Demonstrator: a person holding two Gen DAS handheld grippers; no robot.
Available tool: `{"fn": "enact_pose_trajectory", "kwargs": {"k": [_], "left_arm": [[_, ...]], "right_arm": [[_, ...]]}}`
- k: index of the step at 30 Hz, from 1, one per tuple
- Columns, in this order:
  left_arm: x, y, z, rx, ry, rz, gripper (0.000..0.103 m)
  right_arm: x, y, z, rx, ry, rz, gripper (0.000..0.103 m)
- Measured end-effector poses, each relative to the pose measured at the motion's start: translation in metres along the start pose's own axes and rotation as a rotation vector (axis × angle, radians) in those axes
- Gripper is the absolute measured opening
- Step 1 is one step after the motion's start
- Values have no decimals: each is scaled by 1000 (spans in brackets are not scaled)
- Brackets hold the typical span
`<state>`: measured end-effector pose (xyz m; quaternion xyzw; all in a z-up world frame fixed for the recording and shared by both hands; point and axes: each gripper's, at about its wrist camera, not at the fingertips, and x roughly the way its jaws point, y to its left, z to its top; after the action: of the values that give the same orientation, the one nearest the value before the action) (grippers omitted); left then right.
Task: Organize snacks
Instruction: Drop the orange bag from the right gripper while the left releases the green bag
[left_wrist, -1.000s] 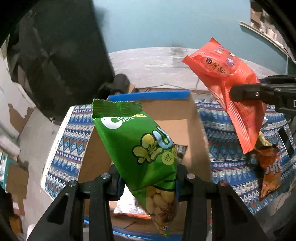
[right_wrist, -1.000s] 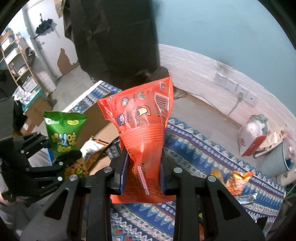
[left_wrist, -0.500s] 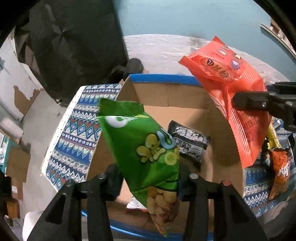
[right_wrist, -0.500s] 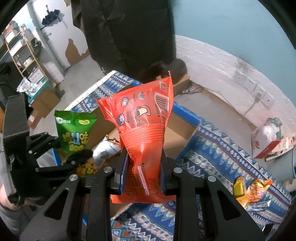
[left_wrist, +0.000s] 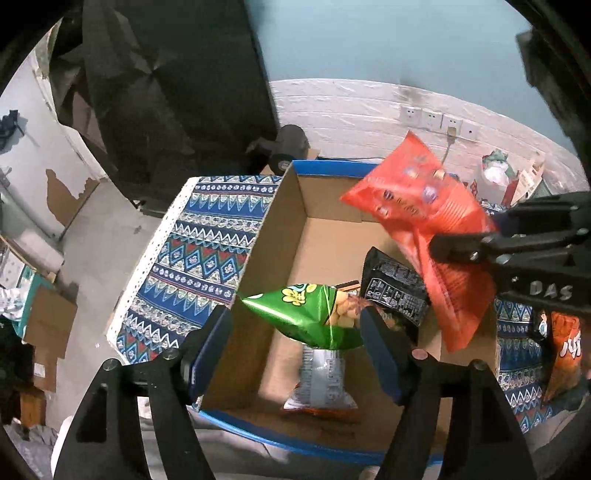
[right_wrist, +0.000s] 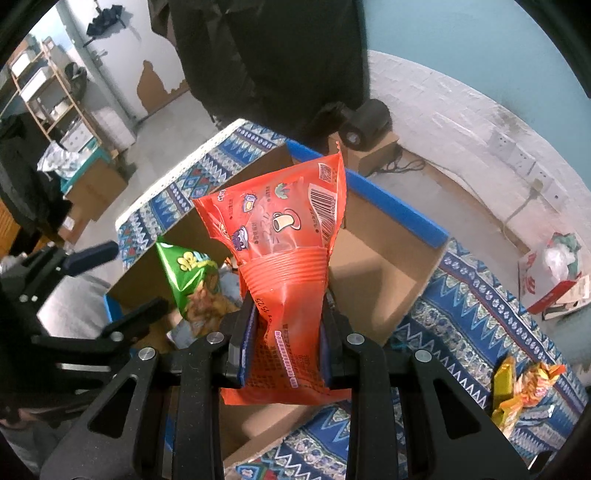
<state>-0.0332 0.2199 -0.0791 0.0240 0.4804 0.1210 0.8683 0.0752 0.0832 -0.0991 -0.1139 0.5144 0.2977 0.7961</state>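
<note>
Over the cardboard box (left_wrist: 325, 236), our left tongs (left_wrist: 295, 325) gape around a loose green snack bag (left_wrist: 306, 317); our right tongs (right_wrist: 284, 332) clamp an orange packet (right_wrist: 284, 236).

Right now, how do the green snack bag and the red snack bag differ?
The green snack bag lies free between the open left tongs, tipped sideways; the red snack bag stands upright, clamped by the right tongs. The red one looks longer. Both are over the cardboard box.

cluttered storeroom: peeling wall (left_wrist: 62, 184), cardboard boxes (left_wrist: 48, 325), shelving (right_wrist: 48, 92)
</note>
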Motion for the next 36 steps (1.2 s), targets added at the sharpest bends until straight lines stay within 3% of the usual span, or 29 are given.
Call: {"fn": "enact_pose_trajectory", "kwargs": {"k": [6, 10, 11, 13, 15, 27, 36], "left_arm": [[-6, -2, 0, 11, -13, 8, 75], [-7, -5, 2, 23, -15, 5, 75], [-8, -6, 2, 26, -15, 5, 75], [-10, -9, 2, 38, -21, 2, 75], [-12, -12, 2, 47, -24, 3, 75], [-24, -39, 3, 95, -40, -38, 78], [-39, -96, 2, 191, -44, -121, 79]], "right_arm": [[16, 3, 0, -11, 27, 4, 27], [20, 0, -1, -2, 47, 16, 34], [19, 1, 0, -4, 45, 13, 36], [14, 1, -1, -4, 31, 2, 50], [8, -1, -1, -2, 20, -7, 54], [-41, -21, -24, 4, -28, -91, 65], [-84, -57, -63, 61, -42, -145, 66]]}}
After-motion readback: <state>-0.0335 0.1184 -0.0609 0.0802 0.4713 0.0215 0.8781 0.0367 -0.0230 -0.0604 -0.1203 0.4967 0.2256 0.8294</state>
